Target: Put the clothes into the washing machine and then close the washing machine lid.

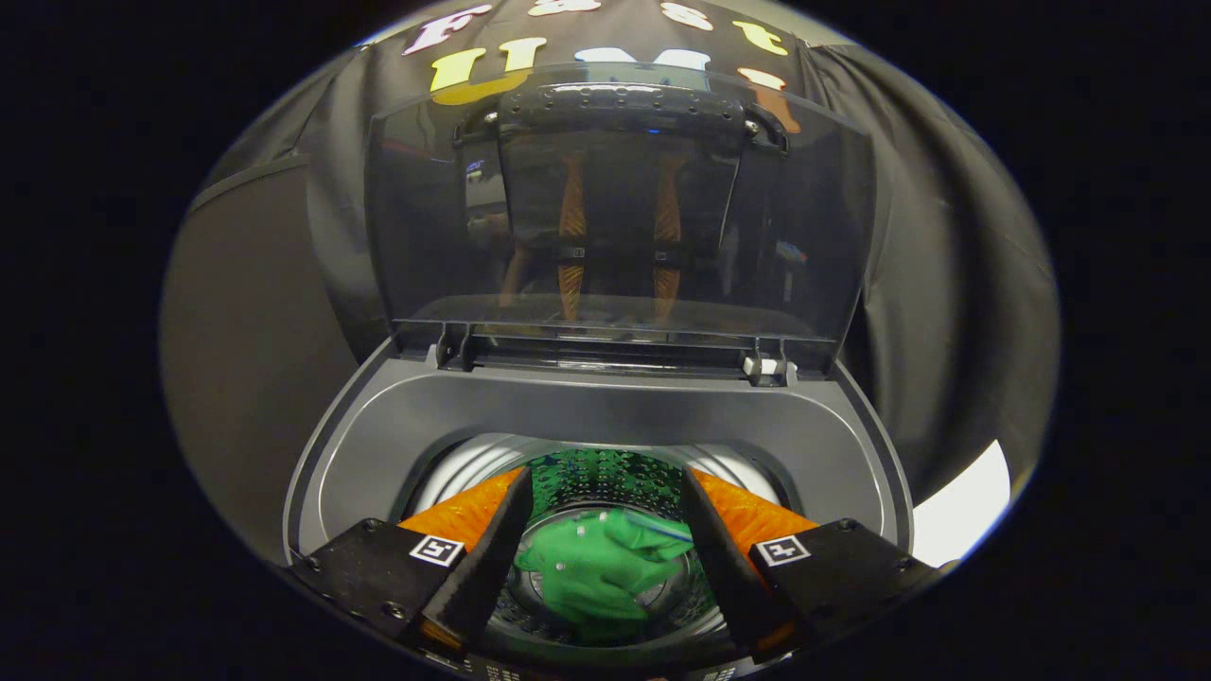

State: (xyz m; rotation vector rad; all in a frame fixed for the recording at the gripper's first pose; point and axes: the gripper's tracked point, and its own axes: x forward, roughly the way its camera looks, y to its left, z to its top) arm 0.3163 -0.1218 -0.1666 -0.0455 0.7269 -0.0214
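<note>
A green garment [598,566] lies crumpled at the bottom of the washing machine's steel drum [605,482]. My gripper [605,515] hangs over the drum mouth, open, its orange-and-black fingers [473,515] spread wide with nothing between them. The garment lies below the gap, clear of both fingers. The grey top of the washing machine [587,416] rings the drum. Its dark see-through lid [620,203] stands upright at the back on its hinges [768,367], and my fingers are mirrored in it.
Black cloth walls close in behind and on both sides of the machine. A pale patch of floor [960,515] shows to the right of the machine.
</note>
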